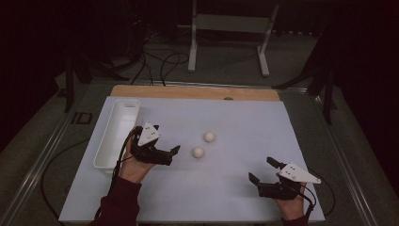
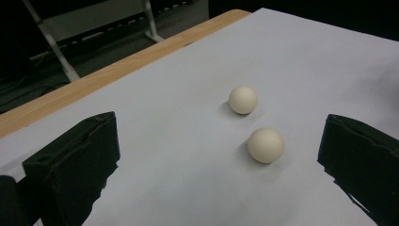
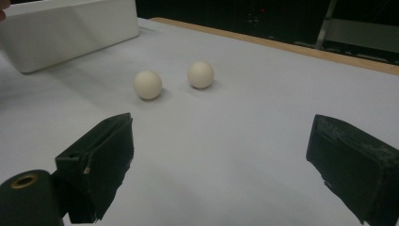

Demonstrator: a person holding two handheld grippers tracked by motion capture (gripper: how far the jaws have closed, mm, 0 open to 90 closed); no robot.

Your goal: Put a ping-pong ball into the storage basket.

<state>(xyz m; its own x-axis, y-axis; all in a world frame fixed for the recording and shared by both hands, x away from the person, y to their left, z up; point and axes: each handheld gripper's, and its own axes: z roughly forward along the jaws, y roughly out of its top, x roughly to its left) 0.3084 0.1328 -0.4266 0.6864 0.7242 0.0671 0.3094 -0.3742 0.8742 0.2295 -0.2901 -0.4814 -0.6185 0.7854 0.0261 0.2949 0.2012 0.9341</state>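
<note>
Hazard entry: near ball, just beside far ball, is liable to be knocked rolling by wide-spread left gripper; right gripper likewise held apart, empty.

High view looked down on our bench, our gripper views sat low, near, sharing two balls.

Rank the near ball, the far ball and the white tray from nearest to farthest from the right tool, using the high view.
1. Near ball, left of the right tool.
2. Far ball, just beyond it.
3. White tray, at the mat's left edge.
</note>
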